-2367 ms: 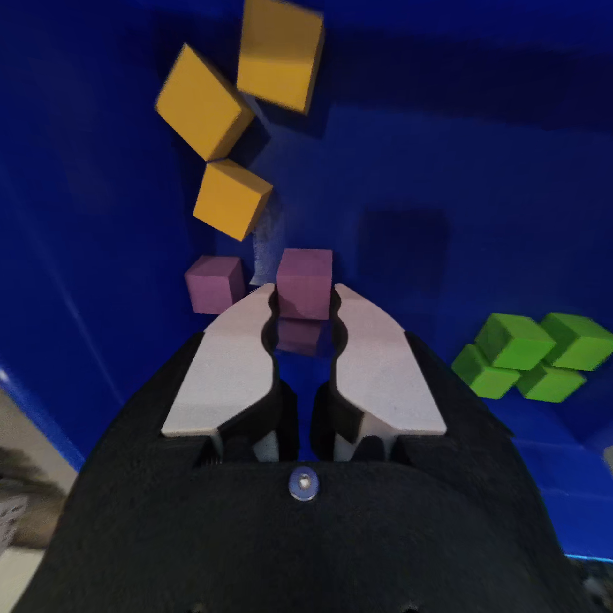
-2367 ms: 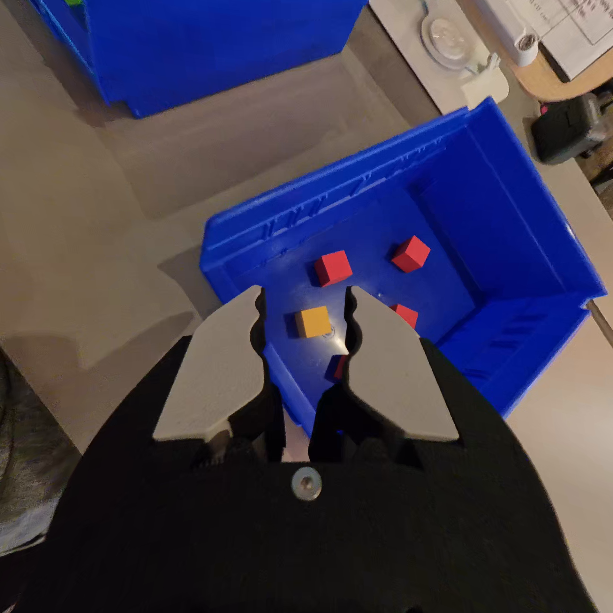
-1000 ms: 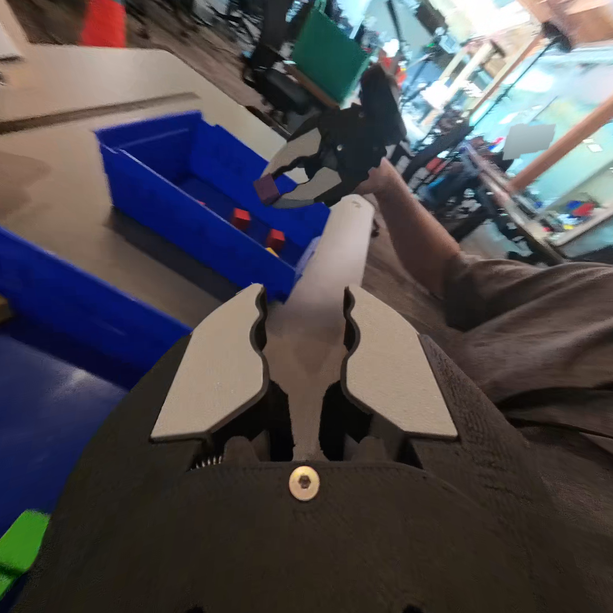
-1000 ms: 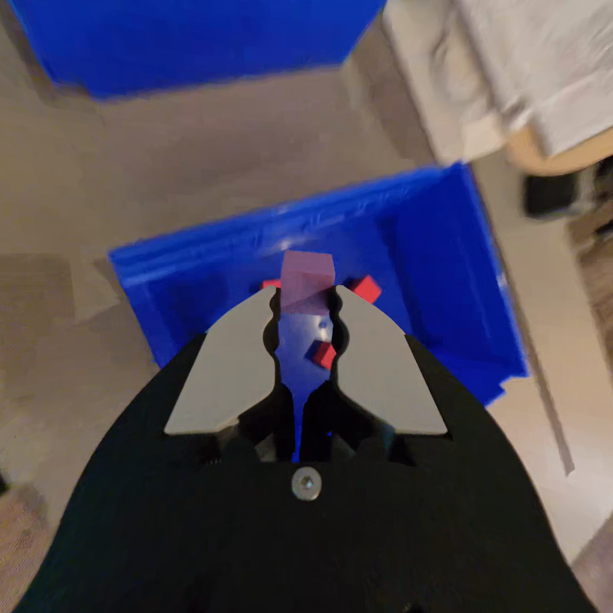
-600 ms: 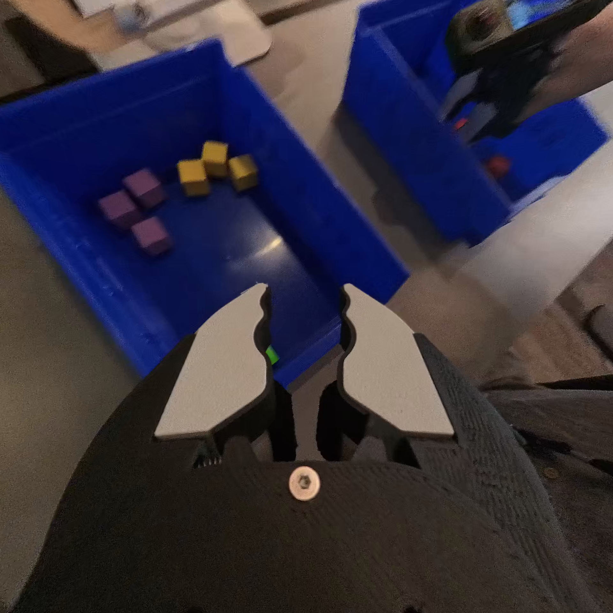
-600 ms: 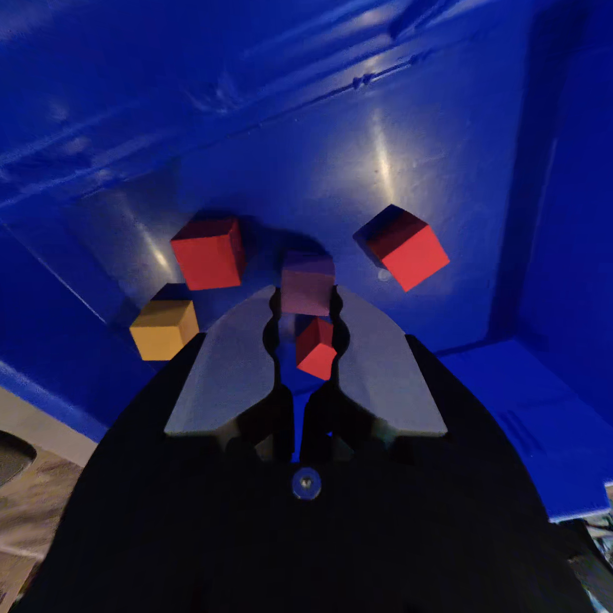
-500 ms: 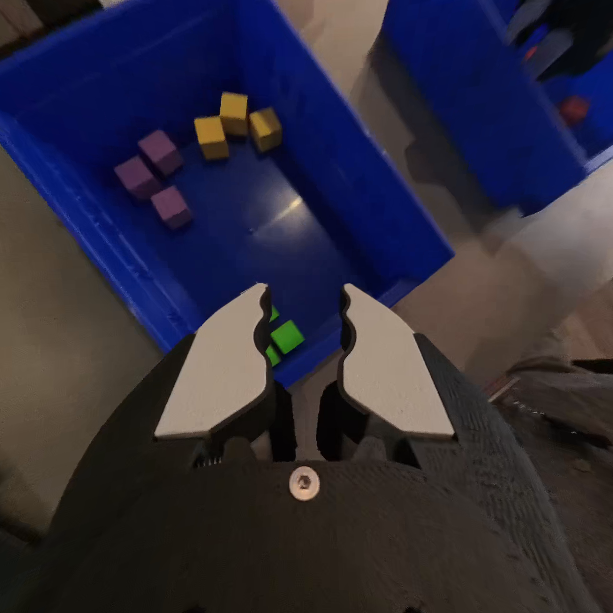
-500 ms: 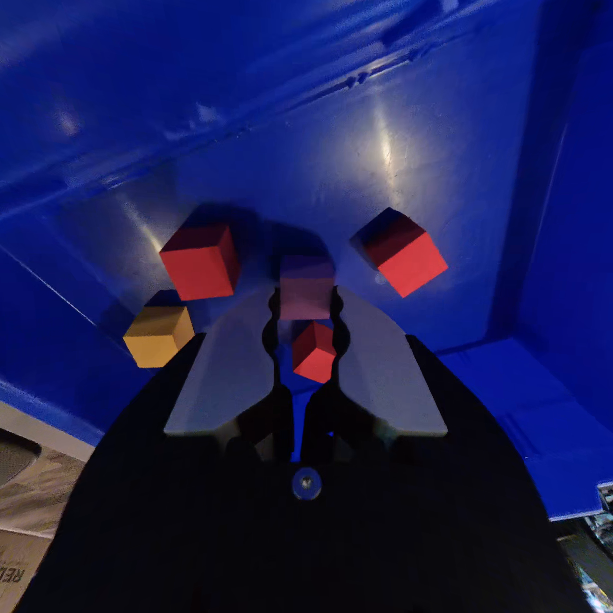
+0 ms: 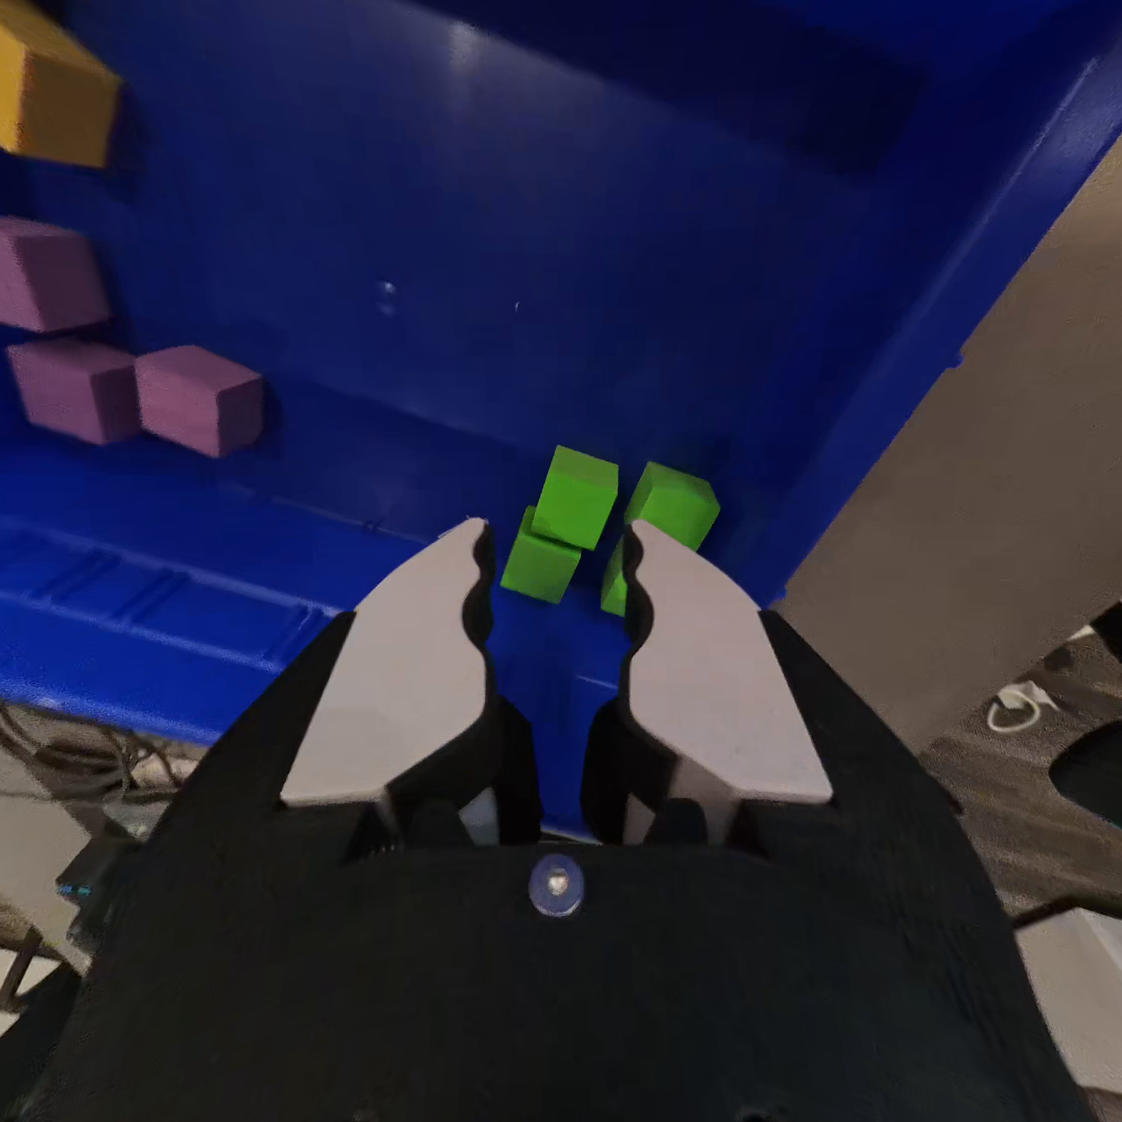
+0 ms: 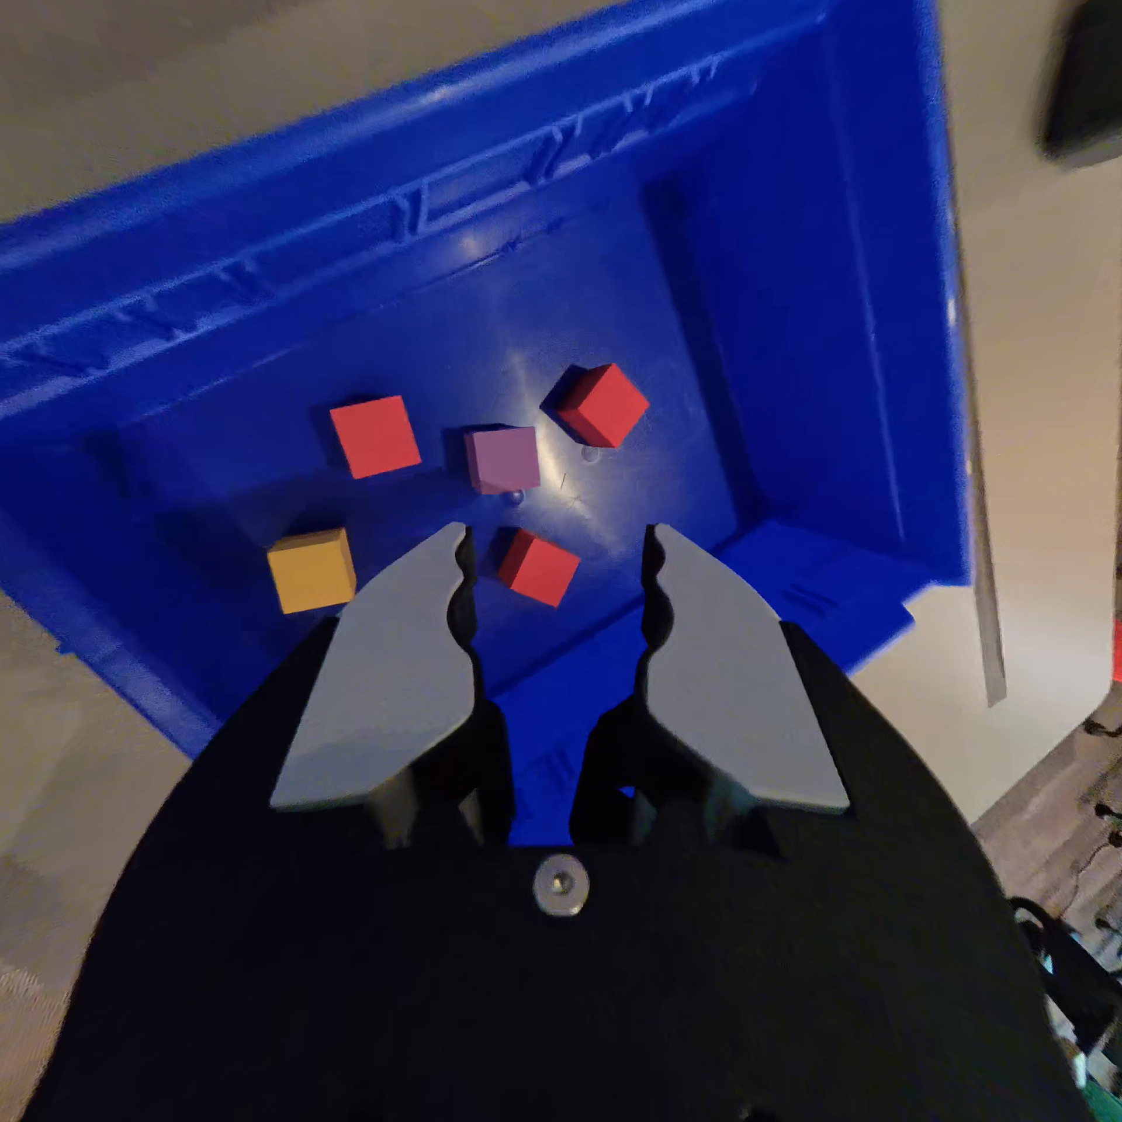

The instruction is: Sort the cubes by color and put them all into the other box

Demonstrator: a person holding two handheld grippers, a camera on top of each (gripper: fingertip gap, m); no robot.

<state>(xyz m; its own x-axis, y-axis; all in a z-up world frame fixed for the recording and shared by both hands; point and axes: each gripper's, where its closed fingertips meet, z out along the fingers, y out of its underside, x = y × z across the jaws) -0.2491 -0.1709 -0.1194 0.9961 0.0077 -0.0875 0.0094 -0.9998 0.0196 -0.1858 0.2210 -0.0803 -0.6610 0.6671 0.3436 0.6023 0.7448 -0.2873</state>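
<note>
In the left wrist view my left gripper [image 9: 555,537] is open and empty, low inside a blue bin [image 9: 546,212]. Its tips sit just short of a cluster of green cubes [image 9: 574,495] in the bin's near right corner; one green cube is partly hidden behind the right finger [image 9: 698,643]. In the right wrist view my right gripper [image 10: 555,534] is open and empty above a second blue bin [image 10: 789,364]. A purple cube [image 10: 503,458] lies on that bin's floor just beyond the tips, among three red cubes [image 10: 537,567] and a yellow cube [image 10: 311,569].
Three purple cubes [image 9: 197,397] and a yellow cube [image 9: 51,100] lie at the left of the left bin. A beige table top [image 9: 971,455] shows to the right of it. The right bin stands on the same kind of table [image 10: 121,91], with a dark object [image 10: 1087,85] at the far right.
My right gripper opened, let go of the purple cube in the bin with the red cubes, and rose. My left gripper dropped into the other bin toward the green cubes.
</note>
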